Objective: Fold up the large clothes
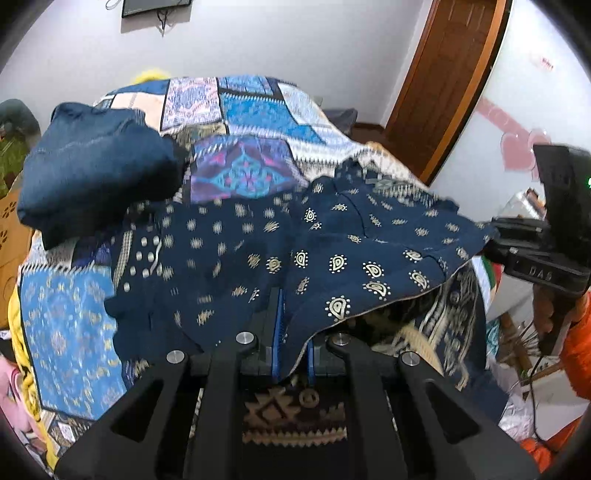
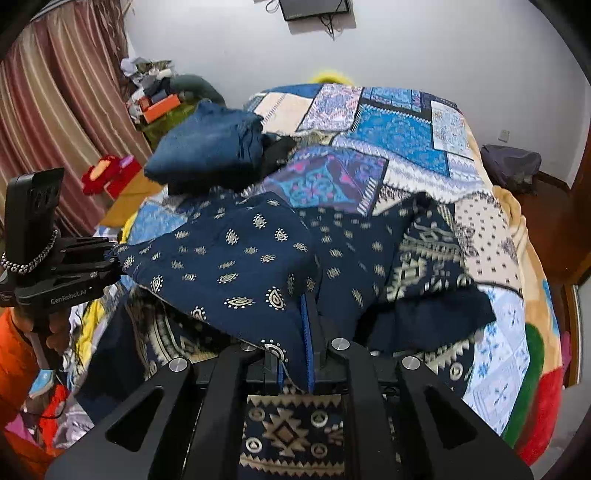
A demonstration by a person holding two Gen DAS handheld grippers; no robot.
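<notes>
A: Left gripper (image 1: 293,332)?
B: Clamped on the hem of the navy cloth (image 1: 332,243). Blue pads (image 1: 277,332) nearly together, fabric pinched between.

A: Right gripper (image 2: 297,332)?
B: Same. Pressed tight on another stretch of that hem, cloth bunched between the fingers (image 2: 304,332).

A: Cloth itself?
B: Dark navy, printed with pale paisley drops and small diamonds. Stretched between both grippers, raised off the bed (image 1: 243,110) along the near edge, sagging toward the far side. Draped over the quilt further out, one flap folded back on the right in the right wrist view. Broad cream geometric border hanging under both tools.

A: Around it?
B: Patchwork quilt in blues, purple and cream covering the bed. Folded denim (image 1: 99,166) lying on the quilt, beyond the cloth, to the left. Something black tucked just beside the denim; cannot tell what.

A: Further out?
B: White wall with a dark screen (image 2: 314,9) mounted high. Brown door (image 1: 443,74) at right in the left view. Striped curtain (image 2: 55,110) at left in the right view. Orange sleeve (image 2: 14,350) behind the left tool's handle.
</notes>
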